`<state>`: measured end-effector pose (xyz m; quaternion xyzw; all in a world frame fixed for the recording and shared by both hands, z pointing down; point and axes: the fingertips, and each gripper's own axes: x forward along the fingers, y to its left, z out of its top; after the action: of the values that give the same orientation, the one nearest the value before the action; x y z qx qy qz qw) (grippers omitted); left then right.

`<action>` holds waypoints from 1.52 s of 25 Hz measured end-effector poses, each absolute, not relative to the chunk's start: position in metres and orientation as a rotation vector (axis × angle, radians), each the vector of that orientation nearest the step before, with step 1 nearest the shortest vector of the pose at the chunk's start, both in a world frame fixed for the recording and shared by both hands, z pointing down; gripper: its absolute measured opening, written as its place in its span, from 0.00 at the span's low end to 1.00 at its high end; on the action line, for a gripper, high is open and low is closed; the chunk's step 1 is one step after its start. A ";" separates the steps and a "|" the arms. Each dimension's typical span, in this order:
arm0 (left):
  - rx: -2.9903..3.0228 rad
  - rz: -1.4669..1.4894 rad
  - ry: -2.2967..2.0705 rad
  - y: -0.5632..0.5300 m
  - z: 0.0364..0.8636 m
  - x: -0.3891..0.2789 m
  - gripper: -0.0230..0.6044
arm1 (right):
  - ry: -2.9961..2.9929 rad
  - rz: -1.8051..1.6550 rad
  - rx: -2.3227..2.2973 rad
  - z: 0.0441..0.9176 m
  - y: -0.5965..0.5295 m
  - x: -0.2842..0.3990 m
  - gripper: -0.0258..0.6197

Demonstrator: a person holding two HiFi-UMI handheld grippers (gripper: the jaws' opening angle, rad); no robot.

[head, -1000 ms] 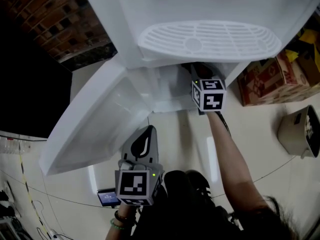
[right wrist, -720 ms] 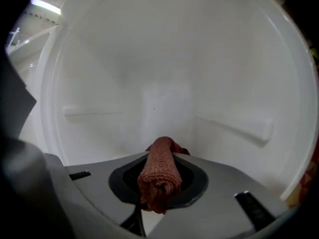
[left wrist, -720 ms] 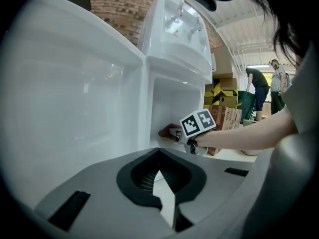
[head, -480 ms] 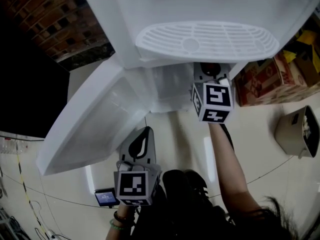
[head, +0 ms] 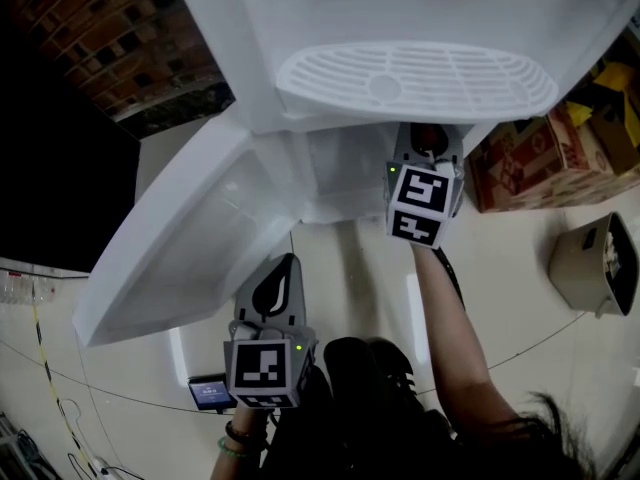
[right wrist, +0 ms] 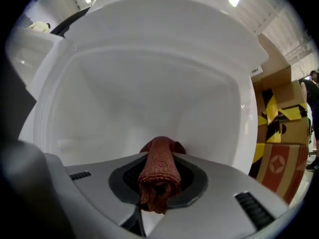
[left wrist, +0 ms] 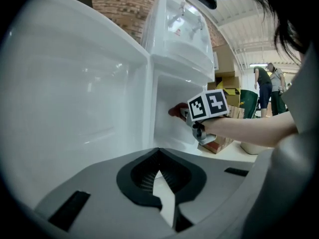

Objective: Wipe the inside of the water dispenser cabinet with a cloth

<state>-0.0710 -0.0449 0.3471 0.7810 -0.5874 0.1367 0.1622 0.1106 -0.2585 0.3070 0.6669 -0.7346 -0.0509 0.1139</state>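
Between the jaws of the right hand-held gripper (right wrist: 159, 185), a rolled rust-red cloth (right wrist: 159, 171) is clamped, its bunched end sticking out ahead of the tips. It points into the white cabinet (right wrist: 149, 98), whose bare back and side walls fill the right gripper view; whether the cloth touches a wall I cannot tell. From the head view this hand-held gripper sits at the cabinet's mouth, right side, just under the drip grille (head: 415, 78) of the dispenser (head: 400, 8). The cabinet door (head: 190, 248) stands swung wide to the left. The left hand-held gripper (left wrist: 162, 185) is held low and well apart from the opening, near the door's edge, its jaws drawn together with nothing between them. Cardboard boxes (head: 540, 158) stand on the floor (head: 520, 278) right of the dispenser, a beige bin (head: 595, 263) near them, and a brick wall (head: 110, 38) lies behind to the left.
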 end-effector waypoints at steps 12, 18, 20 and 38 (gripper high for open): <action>2.247 0.468 -1.673 -0.040 0.362 -0.080 0.04 | -2.033 0.116 1.751 0.423 -0.243 0.118 0.15; 2.229 0.443 -1.684 -0.042 0.361 -0.078 0.04 | -2.269 -0.137 1.844 0.314 -0.218 0.115 0.15; 2.229 0.439 -1.685 -0.043 0.361 -0.077 0.04 | -2.317 -0.258 1.916 0.266 -0.200 0.119 0.15; 2.188 0.434 -1.687 -0.040 0.366 -0.075 0.04 | -2.051 0.201 1.749 0.452 -0.169 0.164 0.16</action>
<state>-0.0747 -0.0402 0.3659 0.7707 -0.5943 0.1529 0.1717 0.1638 -0.1695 0.4525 0.6316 -0.7407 0.0725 0.2174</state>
